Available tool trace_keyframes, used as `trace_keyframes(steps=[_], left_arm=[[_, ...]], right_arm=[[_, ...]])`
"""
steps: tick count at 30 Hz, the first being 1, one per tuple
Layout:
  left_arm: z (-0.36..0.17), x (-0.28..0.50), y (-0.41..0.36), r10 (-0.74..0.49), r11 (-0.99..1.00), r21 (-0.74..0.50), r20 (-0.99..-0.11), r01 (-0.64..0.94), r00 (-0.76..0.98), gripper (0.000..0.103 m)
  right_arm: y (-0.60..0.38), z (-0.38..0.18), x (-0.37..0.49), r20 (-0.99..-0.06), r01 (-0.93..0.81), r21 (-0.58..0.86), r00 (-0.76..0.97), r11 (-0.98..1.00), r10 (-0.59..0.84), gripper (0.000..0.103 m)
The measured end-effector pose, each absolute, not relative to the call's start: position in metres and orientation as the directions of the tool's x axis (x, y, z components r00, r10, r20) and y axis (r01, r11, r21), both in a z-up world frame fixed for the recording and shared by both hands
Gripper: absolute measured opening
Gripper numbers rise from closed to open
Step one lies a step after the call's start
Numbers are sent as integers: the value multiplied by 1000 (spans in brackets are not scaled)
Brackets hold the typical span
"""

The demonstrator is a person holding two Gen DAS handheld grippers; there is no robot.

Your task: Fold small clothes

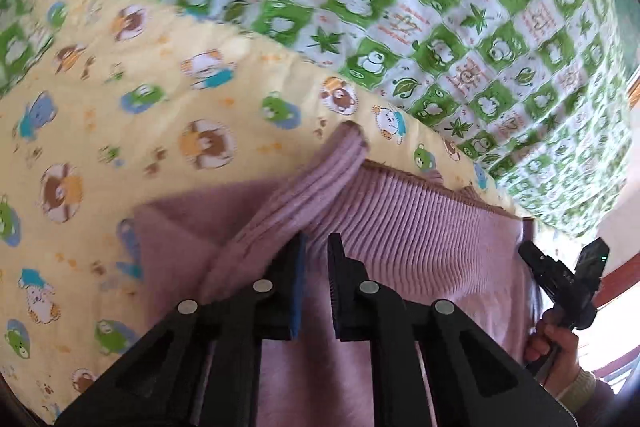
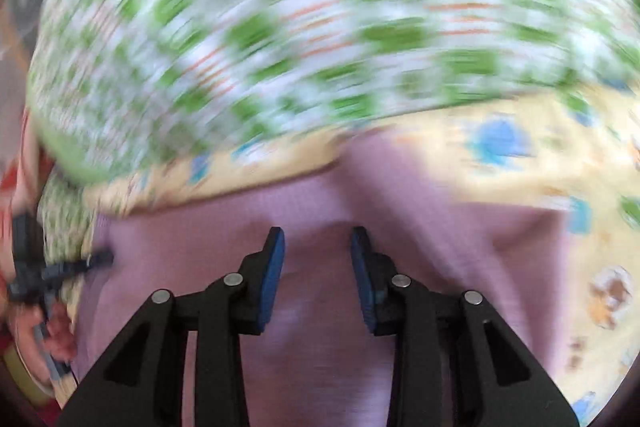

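**Left wrist view.** Note the left gripper (image 1: 318,247) angled down, jaws drawn nearly together with only a narrow slit between the pads. Cannot tell whether any cloth is pinched in that slit. Find the purple knit sweater (image 1: 420,219) directly beneath and just ahead of the fingertips, lying flat. Locate its ribbed sleeve (image 1: 320,179) running from beside the left finger forward and slightly right, raised as a ridge over the sweater body, with the cuff end resting on the bedding ahead. Observe the yellow bear-print quilt (image 1: 140,107) under the sweater, extending ahead and to the left. See the green-and-white checked quilt (image 1: 440,7) further ahead and to the right, overlapping the yellow one. Note the right gripper (image 1: 564,259) far to the right, at the sweater's edge, held by a person's hand (image 1: 556,331).

**Right wrist view.** Expect heavy blur throughout. Note the right gripper (image 2: 318,239) with jaws spread apart, blue pads clear of each other and nothing pressed between them. Find the purple knit sweater (image 2: 320,367) beneath and ahead of the fingers, filling the gap between them. See the yellow bear-print quilt (image 2: 520,155) ahead and to the right, and the green-and-white checked quilt (image 2: 320,27) beyond it. Locate the left gripper (image 2: 64,271) far to the left, beside the sweater's edge.
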State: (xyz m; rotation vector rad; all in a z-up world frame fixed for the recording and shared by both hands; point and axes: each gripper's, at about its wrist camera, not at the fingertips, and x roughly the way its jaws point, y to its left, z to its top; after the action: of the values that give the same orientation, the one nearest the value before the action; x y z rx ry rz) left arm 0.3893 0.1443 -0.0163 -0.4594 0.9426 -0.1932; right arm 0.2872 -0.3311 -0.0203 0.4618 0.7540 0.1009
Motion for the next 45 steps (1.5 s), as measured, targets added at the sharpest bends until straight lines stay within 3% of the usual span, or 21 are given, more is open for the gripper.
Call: trace_keyframes(steps=[3,8,12,15,19,25,28,29,31,36,45], left_arm=[[-10,375,147,-309,907,-418,-754,-59,580,12],[16,326,124,-315,909,-415,-746,-39,587,29],[16,279,111,-346,902,-431,-741,-12,575,41],[-3,261,119,-302,913,-403,-780,-71,549,41],[-23,254,159,-310,857,-479,-775,-191,551,40],[-35,254,178,-263,873,-425,-824,-239,503,40],[-26,237,191,-280,851,-457,-812,-260,512,42],[-19,227,192,-277,848,-460,-807,-261,521,43],[-12,213,190,-251,850,-442,-818,-287,517,59],[-2,168,175,-308,786,-520,-799,-335,517,59],[-47,164,149,-400,662,-598,-792,-452,461,59]], right_arm=[[-340,-9,269,-643,144,405,747,903,170,30],[-348,13,230,-625,138,453,754,881,203,31],[-332,23,182,-638,74,448,725,891,261,44],[-310,14,159,-675,25,426,675,905,299,55],[-311,-10,142,-751,90,377,613,922,247,55],[-370,-18,119,-792,325,331,606,886,74,55],[-387,-12,110,-775,368,413,622,833,109,56],[-389,-6,107,-761,362,440,637,822,127,56],[-382,8,101,-740,323,441,659,837,135,56],[-344,30,97,-702,220,465,681,857,207,57],[-267,30,111,-708,80,485,621,871,336,58]])
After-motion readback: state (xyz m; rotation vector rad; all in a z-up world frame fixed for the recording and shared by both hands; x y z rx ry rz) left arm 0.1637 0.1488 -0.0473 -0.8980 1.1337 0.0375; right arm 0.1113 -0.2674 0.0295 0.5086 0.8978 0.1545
